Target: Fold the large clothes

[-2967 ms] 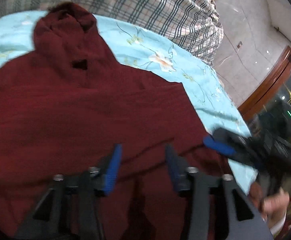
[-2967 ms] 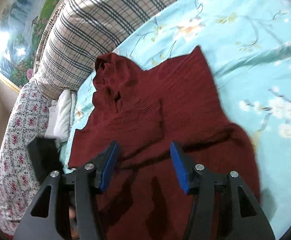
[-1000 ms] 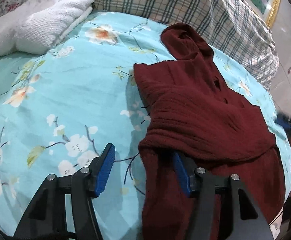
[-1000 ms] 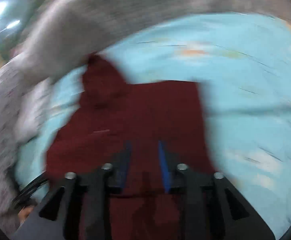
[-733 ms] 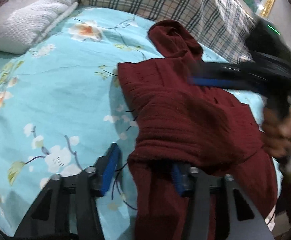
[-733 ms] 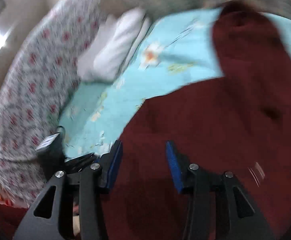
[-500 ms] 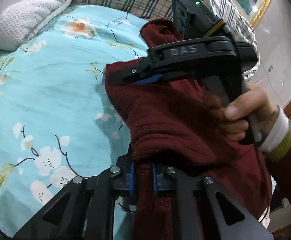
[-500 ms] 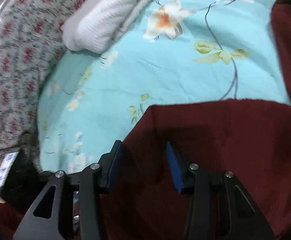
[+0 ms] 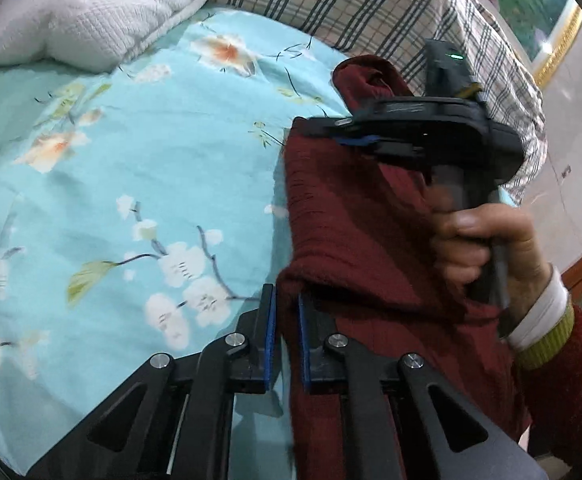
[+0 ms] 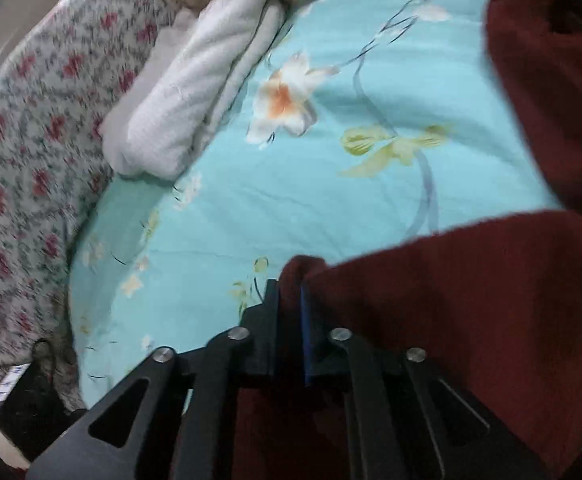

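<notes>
A dark red hoodie [image 9: 351,220] lies on the bed, partly folded, with its hood [image 9: 367,76] toward the pillows. My left gripper [image 9: 287,296] is shut on the near fold of its left edge. Farther up the same edge, a hand [image 9: 483,248] holds my right gripper [image 9: 331,134] at the hoodie's far corner. In the right wrist view that corner of the hoodie [image 10: 471,300] sits between the pads of the right gripper [image 10: 289,288]; its jaws are closing and pinch the cloth. The hood [image 10: 539,60] lies at the top right there.
A turquoise floral sheet [image 9: 131,160] covers the bed [image 10: 331,184]. A folded white blanket [image 9: 91,12] lies at the far left [image 10: 195,80]. A plaid pillow [image 9: 371,0] runs along the back. Red-flowered cloth [image 10: 31,140] hangs at the bed's left side.
My left jaws have shut on the hoodie's near fold. The right gripper has swung across from the right to the far left corner, and its jaws have narrowed onto the cloth.
</notes>
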Motion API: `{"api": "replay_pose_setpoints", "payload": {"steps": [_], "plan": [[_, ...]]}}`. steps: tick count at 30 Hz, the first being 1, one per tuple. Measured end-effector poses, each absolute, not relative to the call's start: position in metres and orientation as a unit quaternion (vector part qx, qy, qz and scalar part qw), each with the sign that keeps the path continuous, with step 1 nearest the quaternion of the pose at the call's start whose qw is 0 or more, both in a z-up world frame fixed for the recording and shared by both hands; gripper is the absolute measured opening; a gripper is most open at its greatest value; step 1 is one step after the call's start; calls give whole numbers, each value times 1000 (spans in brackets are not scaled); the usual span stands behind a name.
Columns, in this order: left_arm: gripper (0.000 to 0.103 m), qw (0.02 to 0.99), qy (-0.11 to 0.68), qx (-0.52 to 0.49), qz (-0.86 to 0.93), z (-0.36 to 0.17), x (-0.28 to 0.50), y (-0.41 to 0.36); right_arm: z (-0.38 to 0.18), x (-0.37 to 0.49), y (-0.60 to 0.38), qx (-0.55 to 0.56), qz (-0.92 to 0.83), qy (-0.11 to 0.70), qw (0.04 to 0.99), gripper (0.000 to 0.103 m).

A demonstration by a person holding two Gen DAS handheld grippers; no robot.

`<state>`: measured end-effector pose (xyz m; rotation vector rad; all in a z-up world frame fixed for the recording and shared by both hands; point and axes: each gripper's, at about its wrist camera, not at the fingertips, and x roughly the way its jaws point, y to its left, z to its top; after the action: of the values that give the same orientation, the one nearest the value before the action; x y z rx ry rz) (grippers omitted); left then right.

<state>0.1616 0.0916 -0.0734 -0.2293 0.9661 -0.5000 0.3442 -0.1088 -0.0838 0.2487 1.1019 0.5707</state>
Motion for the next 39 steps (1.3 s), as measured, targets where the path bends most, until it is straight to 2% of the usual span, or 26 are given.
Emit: {"api": "replay_pose_setpoints", "payload": {"steps": [2,4,6,14,17,21,23,24,25,27,31,34,36,38,39], "plan": [[9,853,450,-111,-239,-60,156,97,-57,325,-134,124,256,482,829,25],[10,857,433,-119,-253,-47,153,99,-36,299,-165,136,242,458,845,44],[14,857,420,-123,-270,-36,156,92,-25,269,-200,147,210,445,858,49],[17,844,434,-92,-300,-48,175,38,-25,153,-374,194,-16,429,882,49],[18,842,443,-83,-295,-55,177,31,-28,125,-406,192,-65,434,878,49],[26,841,451,-71,-289,-64,178,26,-41,123,-399,172,-54,460,870,49],[26,839,461,-67,-282,-70,182,21,-45,125,-394,155,-52,465,870,31],[26,839,462,-66,-281,-70,183,18,-44,126,-389,146,-55,466,871,8],[26,840,460,-65,-281,-70,181,18,-42,125,-389,147,-56,459,874,7],[29,841,459,-61,-281,-69,180,15,-37,119,-396,141,-72,449,879,7],[30,837,468,-38,-280,-84,185,6,-53,120,-411,152,-82,480,860,7],[31,836,471,-44,-278,-79,185,7,-37,115,-414,156,-100,458,870,10],[37,833,474,-61,-280,-72,187,9,-20,115,-416,163,-90,430,884,11],[42,829,470,-79,-291,-61,194,6,-11,124,-415,181,-59,418,888,15],[42,829,469,-82,-294,-57,197,3,-7,133,-412,184,-46,417,889,22]]}}
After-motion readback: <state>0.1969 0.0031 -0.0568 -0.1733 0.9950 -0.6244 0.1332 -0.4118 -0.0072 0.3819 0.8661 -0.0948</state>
